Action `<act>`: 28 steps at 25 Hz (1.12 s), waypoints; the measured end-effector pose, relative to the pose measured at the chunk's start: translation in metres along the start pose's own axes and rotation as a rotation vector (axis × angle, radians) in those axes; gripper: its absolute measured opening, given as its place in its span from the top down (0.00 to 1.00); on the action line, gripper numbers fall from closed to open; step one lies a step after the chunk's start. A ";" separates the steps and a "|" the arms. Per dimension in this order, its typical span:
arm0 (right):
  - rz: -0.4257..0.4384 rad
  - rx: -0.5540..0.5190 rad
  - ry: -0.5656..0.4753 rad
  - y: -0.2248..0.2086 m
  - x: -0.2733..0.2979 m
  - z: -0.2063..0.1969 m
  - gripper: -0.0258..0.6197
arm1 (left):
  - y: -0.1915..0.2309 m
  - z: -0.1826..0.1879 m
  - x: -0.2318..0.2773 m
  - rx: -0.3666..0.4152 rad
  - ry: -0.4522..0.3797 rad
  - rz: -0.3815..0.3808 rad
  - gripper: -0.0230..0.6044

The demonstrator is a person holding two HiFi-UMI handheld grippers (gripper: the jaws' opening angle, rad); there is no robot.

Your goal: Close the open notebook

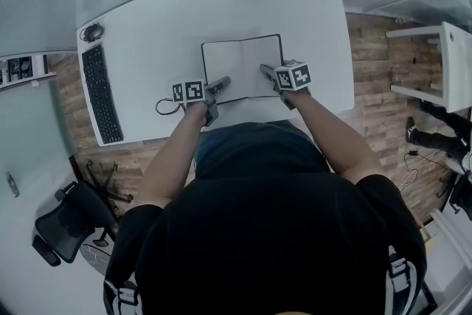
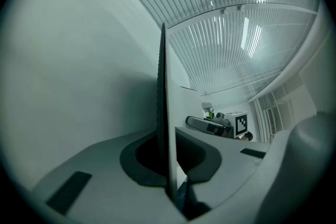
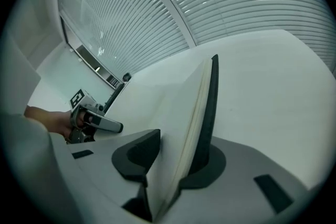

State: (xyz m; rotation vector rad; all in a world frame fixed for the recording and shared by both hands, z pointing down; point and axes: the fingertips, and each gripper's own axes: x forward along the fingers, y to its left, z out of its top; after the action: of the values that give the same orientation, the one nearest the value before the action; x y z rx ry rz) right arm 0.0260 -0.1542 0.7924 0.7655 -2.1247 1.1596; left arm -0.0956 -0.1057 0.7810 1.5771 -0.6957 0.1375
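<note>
Head view: the open black-covered notebook with blank white pages (image 1: 243, 66) is lying flat near the front edge of the white surface (image 1: 162, 11), straight ahead of the person. Its spine is pointing away from the person, tipped slightly to the right, and the long axis of the open spread is running left to right. The left gripper (image 1: 223, 82) is sitting at the near left corner and the right gripper (image 1: 265, 71) at the near right corner.

Left gripper view: the left gripper is clenching the notebook's thin left cover edge (image 2: 163, 92), black on one face and white on the other, tight between its pads. This hand looks to be doing the closing. It should be keeping that pinch firm and swinging the cover up and over the spine in an arc, not dragging it.

Right gripper view: the right gripper is standing released around the right block of pages and black cover (image 3: 202, 107). The cover seems to be leaning on one pad, while the other pad is looking just clear of the page. It is probably best sliding out sideways first, so nothing is getting trapped under the closing half
</note>
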 end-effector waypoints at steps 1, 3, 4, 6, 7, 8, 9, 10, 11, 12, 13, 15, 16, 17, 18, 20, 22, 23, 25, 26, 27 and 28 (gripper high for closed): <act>-0.003 0.013 -0.007 -0.003 -0.001 -0.002 0.75 | 0.000 -0.001 -0.001 -0.004 -0.003 0.001 0.89; -0.006 0.035 -0.018 -0.009 -0.003 -0.004 0.72 | 0.001 -0.001 -0.002 -0.006 -0.006 0.004 0.89; -0.007 0.039 -0.021 -0.012 -0.004 -0.004 0.70 | 0.001 0.000 -0.002 -0.005 -0.007 0.005 0.89; -0.012 0.037 -0.025 -0.017 -0.005 -0.005 0.68 | 0.001 0.001 -0.002 -0.004 -0.009 0.008 0.89; -0.019 0.038 -0.025 -0.020 -0.007 -0.006 0.67 | 0.000 0.001 -0.001 -0.006 -0.009 0.006 0.89; -0.028 0.043 -0.025 -0.024 -0.009 -0.006 0.66 | 0.000 0.000 0.000 -0.009 -0.008 0.003 0.89; -0.037 0.051 -0.026 -0.028 -0.010 -0.007 0.65 | 0.000 0.001 0.001 -0.011 -0.007 0.000 0.89; -0.046 0.062 -0.026 -0.030 -0.011 -0.007 0.65 | 0.000 0.001 0.000 -0.012 -0.006 -0.001 0.89; -0.054 0.071 -0.025 -0.032 -0.011 -0.008 0.64 | 0.001 0.001 -0.001 -0.012 -0.006 -0.001 0.89; -0.062 0.077 -0.024 -0.033 -0.011 -0.009 0.63 | 0.001 0.001 -0.003 -0.011 -0.006 0.002 0.89; -0.070 0.081 -0.023 -0.034 -0.012 -0.011 0.63 | 0.002 0.001 -0.004 -0.010 -0.007 0.004 0.89; -0.086 0.089 -0.024 -0.041 -0.017 -0.013 0.63 | 0.001 0.002 -0.003 -0.012 -0.009 0.011 0.89; -0.094 0.095 -0.026 -0.045 -0.020 -0.014 0.63 | -0.001 0.001 -0.001 -0.017 -0.009 0.015 0.89; -0.100 0.104 -0.030 -0.050 -0.024 -0.015 0.63 | -0.002 0.001 0.001 -0.022 -0.009 0.019 0.89; -0.105 0.114 -0.034 -0.055 -0.028 -0.016 0.63 | -0.004 0.001 0.003 -0.026 -0.009 0.021 0.89; -0.116 0.126 -0.037 -0.062 -0.035 -0.019 0.63 | -0.007 0.001 0.004 -0.022 -0.002 0.026 0.89; -0.120 0.126 -0.040 -0.064 -0.038 -0.022 0.64 | -0.006 0.002 0.000 -0.012 0.007 0.034 0.89; -0.121 0.125 -0.041 -0.064 -0.039 -0.023 0.64 | -0.006 0.002 -0.001 -0.008 0.008 0.037 0.89; -0.124 0.118 -0.046 -0.066 -0.042 -0.025 0.66 | -0.007 0.002 -0.002 -0.005 0.006 0.041 0.89; -0.125 0.112 -0.050 -0.066 -0.044 -0.025 0.68 | -0.007 0.002 -0.001 -0.003 0.004 0.044 0.89; -0.123 0.104 -0.058 -0.065 -0.046 -0.024 0.71 | -0.008 0.002 0.000 0.000 0.003 0.048 0.89; -0.118 0.095 -0.067 -0.064 -0.047 -0.023 0.77 | -0.008 0.002 0.000 0.007 0.004 0.053 0.89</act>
State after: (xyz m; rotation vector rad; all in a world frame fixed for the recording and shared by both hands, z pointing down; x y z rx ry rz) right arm 0.1078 -0.1533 0.8022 0.9717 -2.0598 1.1941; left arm -0.0923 -0.1082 0.7738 1.5653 -0.7352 0.1821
